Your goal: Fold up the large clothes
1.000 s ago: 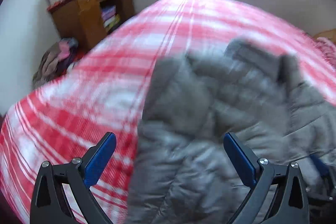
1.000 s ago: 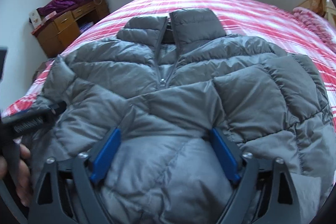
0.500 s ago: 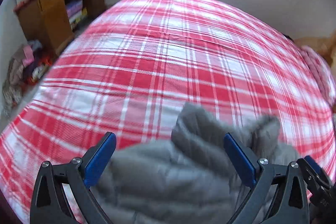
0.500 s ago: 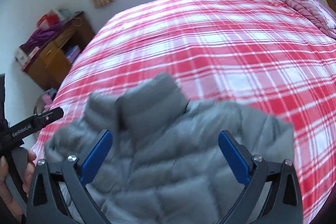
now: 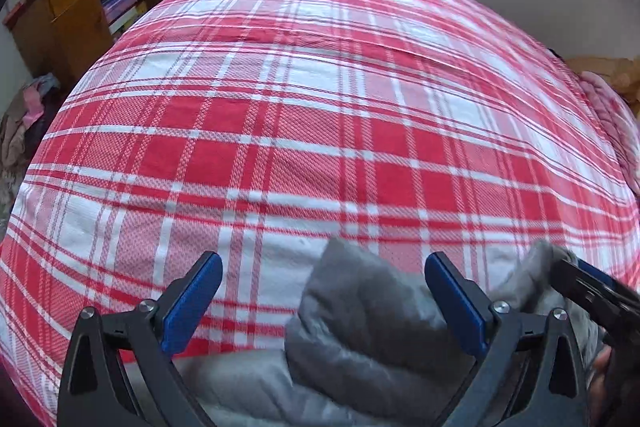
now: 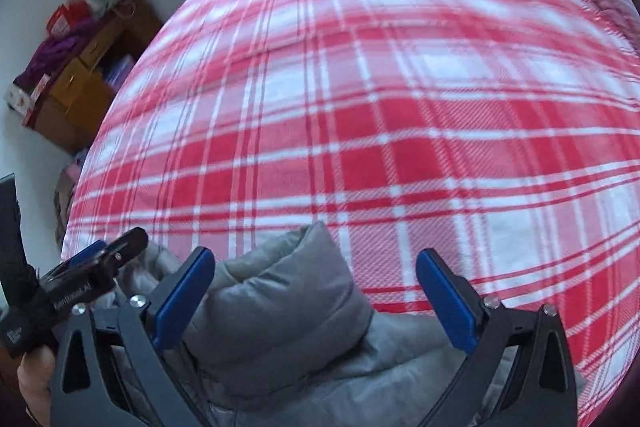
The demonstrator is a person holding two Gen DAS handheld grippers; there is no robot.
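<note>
- Grey puffer jacket [image 5: 360, 339] lies bunched at the near edge of the bed, on a red and white plaid bedspread [image 5: 320, 131]. What are the two tools doing?

- Both point steeply down at it. The left gripper [image 5: 321, 261] has its blue-padded jaws spread wide. They have just been closing a little, with a puffed fold of the jacket between them, but the pads do not press on it. The right gripper [image 6: 315, 255] is the same: wide apart, just narrowing, with the raised collar [image 6: 304, 267] between its jaws and nothing held.

- So what could go wrong?

- The padding is thick and slippery-looking. If the jaws close on the puffed top alone, they likely pinch one layer and the rest slides out, leaving a lopsided fold.

- Anything else?

- The grippers sit close together, each showing at the edge of the other's view. They could knock into each other if both close on the same bulge. The jacket also lies near the bed edge, so a pull toward the person may drag it off
</note>
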